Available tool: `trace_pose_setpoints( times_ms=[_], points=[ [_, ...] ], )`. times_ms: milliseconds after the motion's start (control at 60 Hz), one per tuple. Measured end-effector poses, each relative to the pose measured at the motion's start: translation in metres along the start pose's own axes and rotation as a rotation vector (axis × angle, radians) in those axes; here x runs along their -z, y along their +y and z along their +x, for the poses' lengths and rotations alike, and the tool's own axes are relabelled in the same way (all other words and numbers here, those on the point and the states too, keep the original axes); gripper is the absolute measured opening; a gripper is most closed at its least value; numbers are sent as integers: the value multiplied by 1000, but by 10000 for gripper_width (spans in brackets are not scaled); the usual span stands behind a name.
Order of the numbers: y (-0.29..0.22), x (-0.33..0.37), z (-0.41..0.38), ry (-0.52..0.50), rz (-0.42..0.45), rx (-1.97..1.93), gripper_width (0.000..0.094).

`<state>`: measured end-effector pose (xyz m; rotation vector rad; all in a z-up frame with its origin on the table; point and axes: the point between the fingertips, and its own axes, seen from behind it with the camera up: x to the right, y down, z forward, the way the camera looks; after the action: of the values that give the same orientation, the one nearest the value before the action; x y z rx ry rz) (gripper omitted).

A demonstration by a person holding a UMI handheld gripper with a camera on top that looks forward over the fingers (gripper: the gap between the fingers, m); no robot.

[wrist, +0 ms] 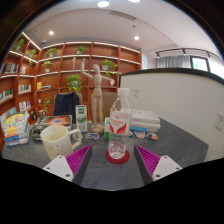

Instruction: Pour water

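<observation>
We see the task unstarted: the bottle (pixel 119 126) stands upright and capped on the tabletop (pixel 175 140), just ahead between the spread fingers of the tool (pixel 113 160), ungrasped, with the cup (pixel 57 140) left of the bottle.

The print on the bottle's label (pixel 118 126) is too small to read. Things on the shelves (pixel 45 70) (books, perhaps) blur together, and the mug (pixel 57 140) hides the table clutter behind it.
</observation>
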<state>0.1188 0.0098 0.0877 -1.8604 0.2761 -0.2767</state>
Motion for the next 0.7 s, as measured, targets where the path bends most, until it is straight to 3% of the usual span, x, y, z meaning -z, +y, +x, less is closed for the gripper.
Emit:
trace_pose_setpoints(
  times_ms=[267,700],
  points=[
    [14,120,-58,-200,-47,44,885],
    [-9,241,-140,-450,49,2,886]
  ],
)
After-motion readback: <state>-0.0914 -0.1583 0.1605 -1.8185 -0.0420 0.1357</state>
